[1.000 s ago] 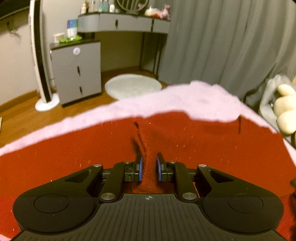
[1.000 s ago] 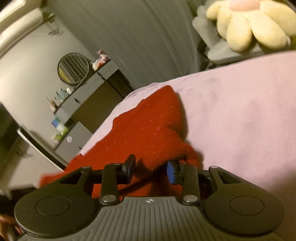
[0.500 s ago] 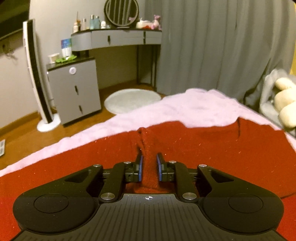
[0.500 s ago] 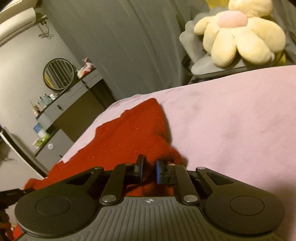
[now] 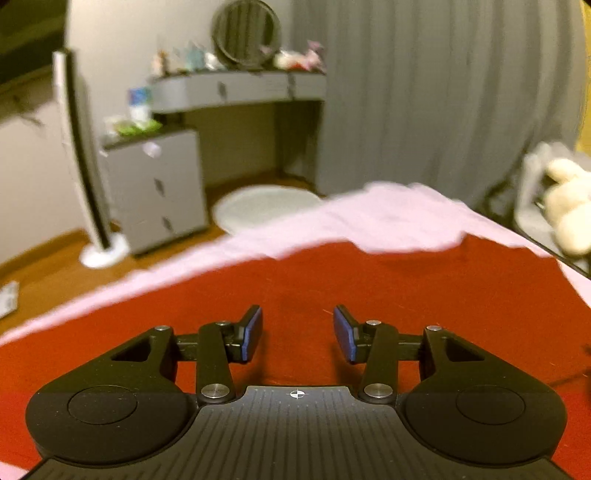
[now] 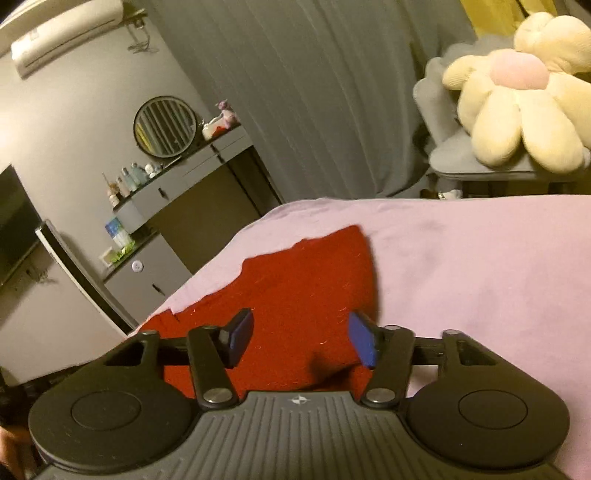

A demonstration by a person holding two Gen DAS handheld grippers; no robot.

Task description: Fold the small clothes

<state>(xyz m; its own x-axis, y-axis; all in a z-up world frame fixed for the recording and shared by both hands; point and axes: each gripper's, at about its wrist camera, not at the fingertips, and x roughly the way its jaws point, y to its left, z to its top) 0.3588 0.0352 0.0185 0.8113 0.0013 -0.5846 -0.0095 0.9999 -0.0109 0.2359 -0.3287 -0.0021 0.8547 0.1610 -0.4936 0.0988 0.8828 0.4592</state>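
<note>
Left wrist view: left gripper spread wide, blue pads well apart, gripping nothing – red garment lying flat beneath and ahead of the jaws, filling the gap between them and stretching off to either side. Beyond the fingertips, far edge of the red cloth ragged against a pink bedsheet. Farther ahead and left of the jaws, a round white rug on a wooden floor, a grey drawer cabinet, a tall white tower fan; straight ahead, a grey dressing table with a round mirror. Grey curtain ahead and right. Whole view somewhat blurred

Right wrist view: right gripper likewise wide open, pads apart, nothing held. Red garment under the jaws and ahead of them, its right edge running just inside the right fingertip, its corner pointing forward – a dark fold shadow close to the gripper body near the right finger. Pink bedsheet bare to the right of the jaws and ahead. Well ahead and right, a cream flower-shaped cushion with a pink centre, resting on a grey chair. Ahead and left, the mirror, dressing table, drawer cabinet; an air conditioner high on the wall
</note>
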